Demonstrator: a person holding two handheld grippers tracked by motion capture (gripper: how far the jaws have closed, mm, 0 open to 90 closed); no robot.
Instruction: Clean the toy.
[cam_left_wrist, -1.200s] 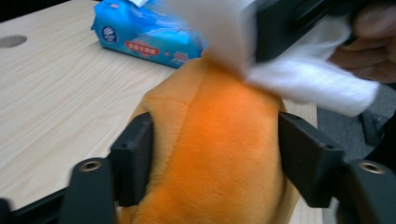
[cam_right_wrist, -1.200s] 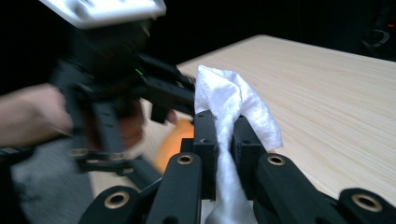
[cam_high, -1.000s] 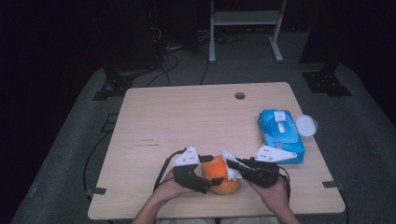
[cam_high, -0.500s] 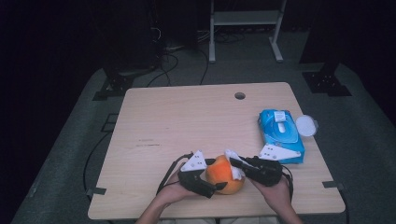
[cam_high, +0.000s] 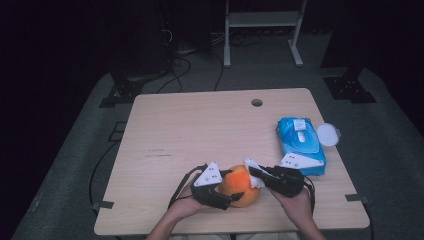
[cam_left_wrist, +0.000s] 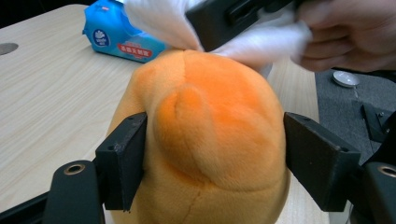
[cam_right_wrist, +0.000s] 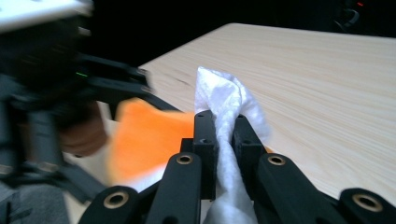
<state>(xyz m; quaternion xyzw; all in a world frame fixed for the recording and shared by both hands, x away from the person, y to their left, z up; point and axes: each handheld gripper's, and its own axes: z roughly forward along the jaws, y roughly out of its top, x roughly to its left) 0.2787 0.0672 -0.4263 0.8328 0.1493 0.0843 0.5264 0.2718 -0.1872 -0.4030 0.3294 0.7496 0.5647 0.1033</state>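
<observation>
An orange plush toy (cam_high: 242, 186) sits near the table's front edge, between both hands. My left gripper (cam_left_wrist: 210, 168) holds it from the left. Its jaws have just been closing, and both black pads (cam_left_wrist: 123, 163) press into the plush's (cam_left_wrist: 210, 116) sides. My right gripper (cam_right_wrist: 223, 126) is shut on a crumpled white wipe (cam_right_wrist: 224, 93). It holds the wipe (cam_high: 252, 167) against the toy's top right side. In the left gripper view, the wipe (cam_left_wrist: 159, 18) lies on the plush's far edge.
A blue pack of wipes (cam_high: 300, 142) lies at the right side of the wooden table (cam_high: 200, 130), with a white round lid (cam_high: 327, 134) beside it. A cable hole (cam_high: 257, 102) sits near the far edge. Cables trail from both grippers.
The left gripper's jaws have narrowed around the orange plush. Both hands have shifted only slightly, and the wipe stays against the toy.
</observation>
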